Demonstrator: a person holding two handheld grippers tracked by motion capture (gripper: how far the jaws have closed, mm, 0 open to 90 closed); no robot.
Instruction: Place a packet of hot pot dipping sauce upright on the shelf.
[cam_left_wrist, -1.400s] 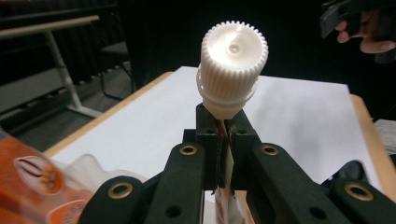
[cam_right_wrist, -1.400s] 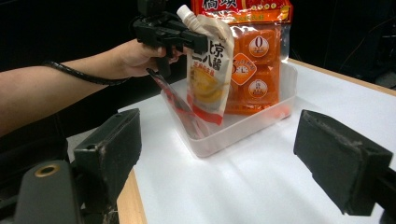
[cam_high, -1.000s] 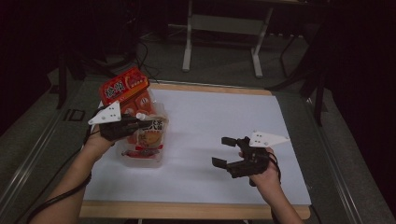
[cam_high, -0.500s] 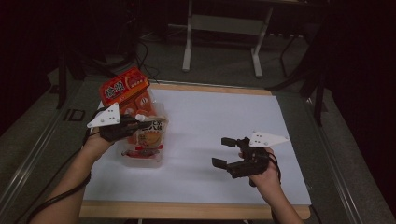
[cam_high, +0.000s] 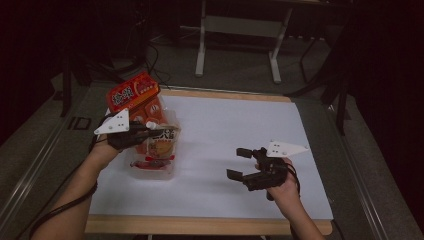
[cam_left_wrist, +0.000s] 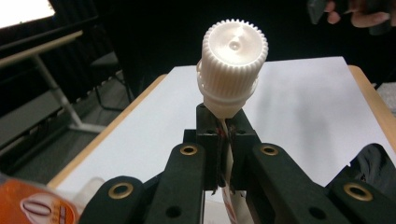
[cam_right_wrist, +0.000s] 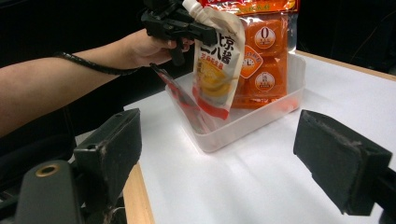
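Right, your left tongs (cam_high: 146, 131) are clenched on the spouted pouch (cam_right_wrist: 215, 60), pinching it just under its white ribbed cap (cam_left_wrist: 235, 51), and you've got it hanging upright over the near end of the clear plastic tray (cam_right_wrist: 261, 114). From the right gripper view the pouch's lower edge looks to be down inside the tray, though I can't tell if it touches the bottom. Behind it in that tray stands an orange multipack of cups (cam_right_wrist: 267, 60), leaning toward the far end, with a red-topped packet (cam_high: 131, 93) sticking up above it in the high view. A flatter red-edged packet (cam_right_wrist: 180, 100) lies tilted against the tray's near wall. The tray sits at the left side of the white bench (cam_high: 235, 127). Over on the right, your right tongs (cam_high: 238, 162) are released, both black pads wide apart with nothing between them, hovering above bare bench well apart from the tray and pointing toward it.
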